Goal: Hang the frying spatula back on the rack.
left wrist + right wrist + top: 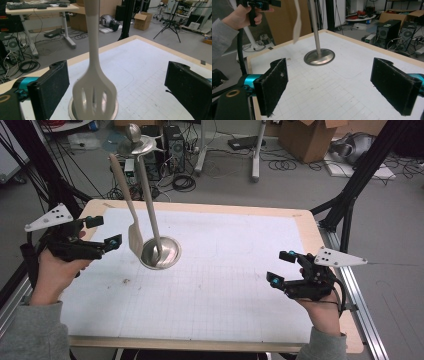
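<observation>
The slotted spatula (134, 236), matt cream plastic with a long slim handle and a rounded, slit blade, hangs from the top of a metal stand (160, 251), its blade just above the stand's base; the stand is brushed steel, a thin upright rod rising from a shallow round dished foot, near the table's left rear part; the table (300, 217) has a pale wooden rim and a white gridded paper sheet over it; the left gripper (107, 231), black with teal accents and rough flat pads, sits just left of the spatula with jaws spread wide, nothing pressed between them; the right gripper (281, 268) rests well apart at the right edge, its coarse black pads also wide, gripping nothing
</observation>
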Action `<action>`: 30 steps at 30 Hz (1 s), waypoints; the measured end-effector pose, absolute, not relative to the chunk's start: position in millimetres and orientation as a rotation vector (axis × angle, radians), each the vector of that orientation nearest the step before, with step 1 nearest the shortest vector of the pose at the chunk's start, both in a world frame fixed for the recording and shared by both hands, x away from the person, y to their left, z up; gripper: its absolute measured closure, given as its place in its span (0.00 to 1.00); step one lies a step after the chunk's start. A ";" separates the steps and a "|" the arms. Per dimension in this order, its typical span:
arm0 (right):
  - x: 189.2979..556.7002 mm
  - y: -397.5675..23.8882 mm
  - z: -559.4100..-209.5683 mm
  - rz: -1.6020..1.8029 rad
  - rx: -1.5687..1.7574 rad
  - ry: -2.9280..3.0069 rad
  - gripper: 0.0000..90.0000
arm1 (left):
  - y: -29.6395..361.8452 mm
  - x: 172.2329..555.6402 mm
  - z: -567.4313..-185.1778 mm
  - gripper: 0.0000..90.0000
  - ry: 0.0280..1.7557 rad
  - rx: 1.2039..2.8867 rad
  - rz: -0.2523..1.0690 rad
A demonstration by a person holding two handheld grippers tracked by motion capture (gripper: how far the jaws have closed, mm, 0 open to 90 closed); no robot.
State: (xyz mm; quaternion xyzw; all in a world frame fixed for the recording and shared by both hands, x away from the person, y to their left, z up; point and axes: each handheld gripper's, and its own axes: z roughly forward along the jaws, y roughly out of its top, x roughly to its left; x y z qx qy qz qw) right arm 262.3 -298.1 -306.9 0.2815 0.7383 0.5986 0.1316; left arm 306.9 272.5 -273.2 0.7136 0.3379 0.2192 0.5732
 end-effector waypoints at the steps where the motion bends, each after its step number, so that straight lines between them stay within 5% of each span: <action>1: 262.2 -298.1 -306.9 1.740 0.817 2.142 0.15 | 272.7 305.0 -274.4 0.07 0.814 1.671 0.503; 30: 259.5 -302.2 -305.9 1.756 0.818 2.130 0.15 | 270.4 265.8 -305.9 0.07 0.818 1.695 0.580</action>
